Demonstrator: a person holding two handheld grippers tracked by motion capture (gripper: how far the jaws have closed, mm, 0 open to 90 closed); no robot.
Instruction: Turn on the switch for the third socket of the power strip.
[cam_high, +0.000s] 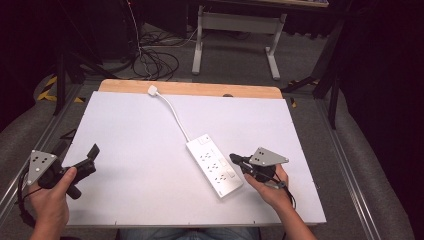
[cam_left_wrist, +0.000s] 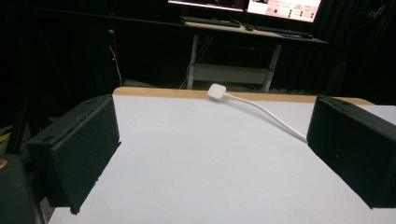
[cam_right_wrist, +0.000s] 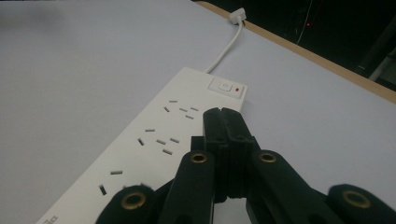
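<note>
A white power strip (cam_high: 215, 164) lies slantwise on the white table (cam_high: 130, 150), right of the middle; its cord (cam_high: 175, 117) runs up to a white plug (cam_high: 153, 90) at the far wooden edge. My right gripper (cam_high: 235, 159) is shut with nothing in it, its tips just beside the strip's right edge. In the right gripper view the closed jaws hover over the strip (cam_right_wrist: 154, 140), pointing toward its switch (cam_right_wrist: 226, 87). My left gripper (cam_high: 90, 157) is held near the table's left edge, open and empty, well apart from the strip. The left gripper view looks between its jaws to the plug (cam_left_wrist: 216, 91).
A strip of bare wood (cam_high: 200, 89) borders the table's far side. Beyond it on the floor stand a white desk frame (cam_high: 235, 35) and a tangle of cables (cam_high: 155, 62). Metal rails (cam_high: 345, 175) run along both sides of the table.
</note>
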